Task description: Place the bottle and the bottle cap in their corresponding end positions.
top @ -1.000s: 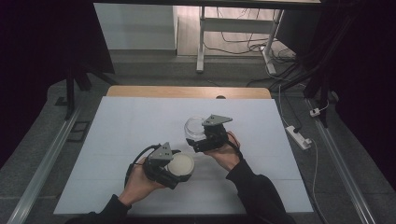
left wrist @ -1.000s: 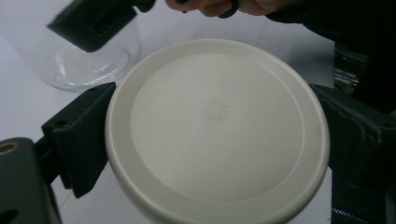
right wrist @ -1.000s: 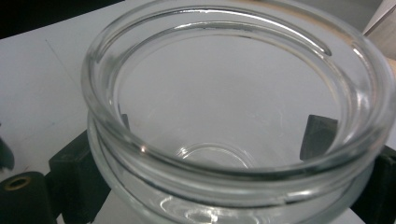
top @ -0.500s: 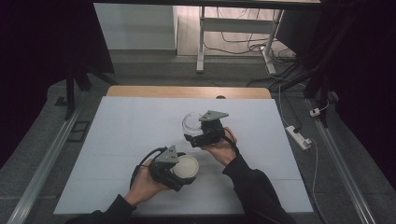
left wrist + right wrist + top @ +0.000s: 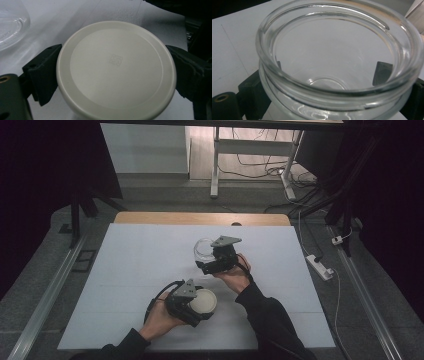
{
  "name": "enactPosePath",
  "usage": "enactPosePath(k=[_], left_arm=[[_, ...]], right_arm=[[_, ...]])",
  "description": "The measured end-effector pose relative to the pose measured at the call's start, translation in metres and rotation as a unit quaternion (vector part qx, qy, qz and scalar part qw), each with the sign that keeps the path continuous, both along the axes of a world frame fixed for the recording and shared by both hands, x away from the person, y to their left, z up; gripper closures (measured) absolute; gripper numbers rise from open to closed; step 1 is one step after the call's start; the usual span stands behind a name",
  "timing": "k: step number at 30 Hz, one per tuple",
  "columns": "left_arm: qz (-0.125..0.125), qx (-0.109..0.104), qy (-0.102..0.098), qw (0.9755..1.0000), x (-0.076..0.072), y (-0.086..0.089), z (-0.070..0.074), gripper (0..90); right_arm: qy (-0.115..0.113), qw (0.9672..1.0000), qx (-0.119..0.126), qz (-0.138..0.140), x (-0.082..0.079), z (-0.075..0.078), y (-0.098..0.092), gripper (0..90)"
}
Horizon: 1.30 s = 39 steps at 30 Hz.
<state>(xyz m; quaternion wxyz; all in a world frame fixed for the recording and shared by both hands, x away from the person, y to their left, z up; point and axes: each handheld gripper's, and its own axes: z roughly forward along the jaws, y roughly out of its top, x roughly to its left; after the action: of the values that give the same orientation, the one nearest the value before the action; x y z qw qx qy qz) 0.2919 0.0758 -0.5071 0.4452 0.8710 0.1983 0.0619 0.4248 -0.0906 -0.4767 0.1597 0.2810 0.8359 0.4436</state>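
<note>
Clamping the white lid [image 5: 203, 302] flat between them, the left tongs [image 5: 192, 304] sit low on the desk [image 5: 125, 270], while the open-mouthed glass jar [image 5: 204, 250], gripped by the right tongs [image 5: 212, 262], waits up and slightly right, well apart.

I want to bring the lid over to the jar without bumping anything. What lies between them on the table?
Nothing: in the high view, bare white table lies between the lid in the left gripper and the glass jar.
</note>
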Motion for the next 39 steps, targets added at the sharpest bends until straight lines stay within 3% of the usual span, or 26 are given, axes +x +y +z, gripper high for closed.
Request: enactPosePath(k=[14,19,39], left_arm=[[0.005,0.029,-0.004,0.9996,0.007,-0.005,-0.015,7.8],[0.004,0.050,0.000,0.9987,0.011,-0.007,-0.022,7.9],[0.001,0.093,0.013,0.9956,0.019,-0.015,-0.035,7.8]], right_arm=[[0.002,0.9999,-0.007,-0.009,0.017,-0.012,0.006,6.5],[0.002,0.9999,-0.011,-0.011,0.021,-0.017,0.007,6.5],[0.002,0.9996,-0.017,-0.024,0.035,-0.032,0.010,6.5]])
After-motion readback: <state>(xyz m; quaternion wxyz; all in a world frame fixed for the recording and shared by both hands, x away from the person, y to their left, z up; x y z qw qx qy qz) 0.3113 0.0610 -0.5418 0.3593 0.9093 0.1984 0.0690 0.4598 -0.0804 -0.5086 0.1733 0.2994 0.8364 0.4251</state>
